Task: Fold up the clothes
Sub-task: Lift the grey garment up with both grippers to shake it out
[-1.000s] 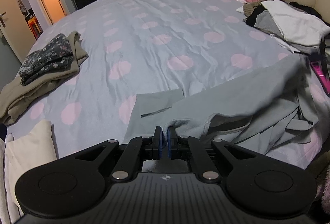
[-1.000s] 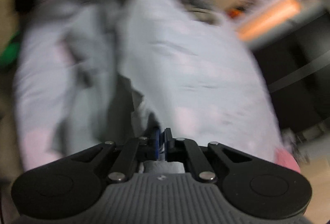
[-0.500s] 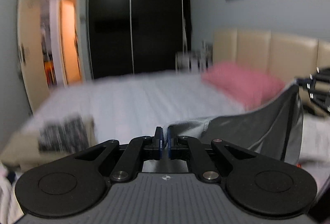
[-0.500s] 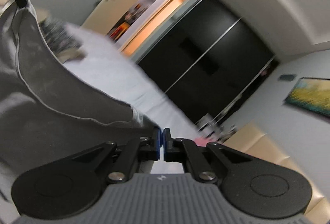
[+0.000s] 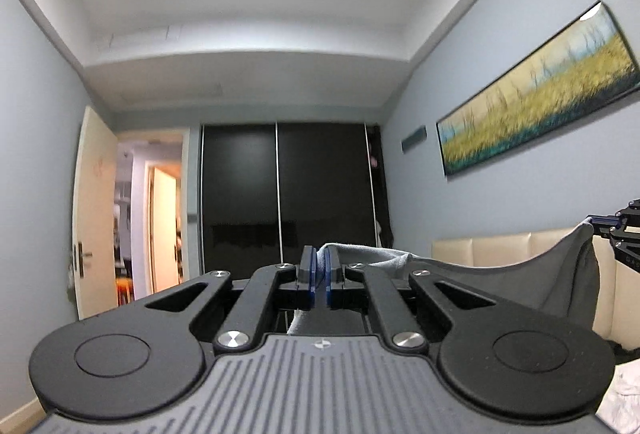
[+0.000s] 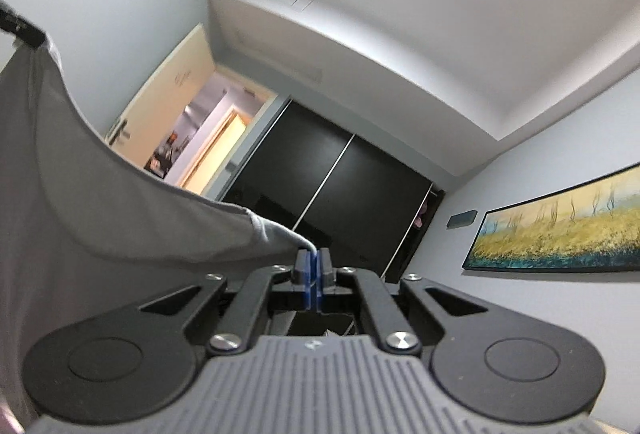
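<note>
Both grippers up high: left gripper (image 5: 319, 261) jaws clamped on the grey garment (image 5: 520, 276), right gripper (image 6: 312, 262) jaws pinching its other corner, cloth sagging between them.

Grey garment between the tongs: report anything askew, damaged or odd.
Nothing stands out. The grey garment hangs slack between the left tongs and the right tongs, each shut on an edge of it. No tear or stain shows. Its lower part is out of view.

Lifted the grey garment (image 5: 520, 282) off the polka-dot bed, stretched it in the air between left gripper (image 5: 319, 266) and right gripper (image 6: 313, 264), tilted both views up towards the ceiling.
</note>
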The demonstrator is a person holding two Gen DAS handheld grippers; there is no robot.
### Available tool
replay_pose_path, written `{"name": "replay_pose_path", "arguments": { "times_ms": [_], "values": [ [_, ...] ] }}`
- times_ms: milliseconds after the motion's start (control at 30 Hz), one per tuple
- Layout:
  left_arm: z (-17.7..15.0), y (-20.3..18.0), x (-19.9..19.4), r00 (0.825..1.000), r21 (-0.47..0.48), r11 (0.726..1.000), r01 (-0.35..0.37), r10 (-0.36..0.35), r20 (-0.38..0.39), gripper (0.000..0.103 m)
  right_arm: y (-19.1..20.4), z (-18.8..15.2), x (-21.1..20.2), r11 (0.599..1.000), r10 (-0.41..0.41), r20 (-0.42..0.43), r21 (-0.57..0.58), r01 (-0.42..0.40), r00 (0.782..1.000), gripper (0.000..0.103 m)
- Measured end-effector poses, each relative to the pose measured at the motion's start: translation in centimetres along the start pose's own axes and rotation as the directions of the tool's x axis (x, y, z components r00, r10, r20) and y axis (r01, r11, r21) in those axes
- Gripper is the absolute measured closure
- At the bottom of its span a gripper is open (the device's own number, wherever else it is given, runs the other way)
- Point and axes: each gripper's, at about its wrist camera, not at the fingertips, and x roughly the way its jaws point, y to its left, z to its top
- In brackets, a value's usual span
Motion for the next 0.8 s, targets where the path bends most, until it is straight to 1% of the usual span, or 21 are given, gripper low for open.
{"name": "replay_pose_path", "arguments": {
  "times_ms": [133, 233, 333, 433, 533, 633, 733, 800],
  "values": [
    [0.7, -0.3, -1.1, 0.999, -0.006, 1.000, 0.012, -0.011, 0.039, 0.100, -0.6, 1.0, -2.8, 1.000, -0.018, 0.044, -0.006, 0.018, 0.999, 0.100],
    [1.4, -0.6, -2.4, 0.997, 0.006, 1.000, 0.018, -0.019, 0.076, 0.100, -1.4, 1.6, -5.0, 1.000, -0.024, 0.070, 0.016, 0.023, 0.997, 0.100],
    [2.3, -0.6, -3.4, 0.994, 0.002, 1.000, 0.026, -0.026, 0.110, 0.100, -2.1, 2.5, -6.6, 0.999, -0.036, 0.113, 0.038, 0.032, 0.993, 0.100],
    [2.9, -0.2, -3.0, 0.994, -0.003, 1.000, 0.023, -0.023, 0.109, 0.100, -2.8, 3.4, -7.2, 0.998, -0.042, 0.152, 0.062, 0.033, 0.988, 0.100],
    [1.9, 0.1, -1.4, 0.999, -0.011, 1.000, 0.012, -0.012, 0.040, 0.101, -2.9, 3.7, -6.5, 0.997, -0.031, 0.161, 0.078, 0.019, 0.986, 0.100],
    [-0.8, 0.7, 1.2, 0.997, -0.021, 1.000, -0.005, 0.003, -0.075, 0.100, -1.4, 2.0, -4.1, 0.996, 0.021, 0.101, 0.087, -0.030, 0.995, 0.100],
    [-5.0, 1.7, 4.5, 0.980, -0.027, 0.999, -0.031, 0.025, -0.199, 0.100, 0.9, -1.5, -0.9, 0.991, 0.090, 0.000, 0.099, -0.090, 0.996, 0.100],
    [-7.9, 2.4, 6.8, 0.960, -0.033, 0.998, -0.050, 0.039, -0.277, 0.100, 2.6, -4.3, 1.5, 0.986, 0.132, -0.072, 0.109, -0.124, 0.989, 0.100]
  ]
}}
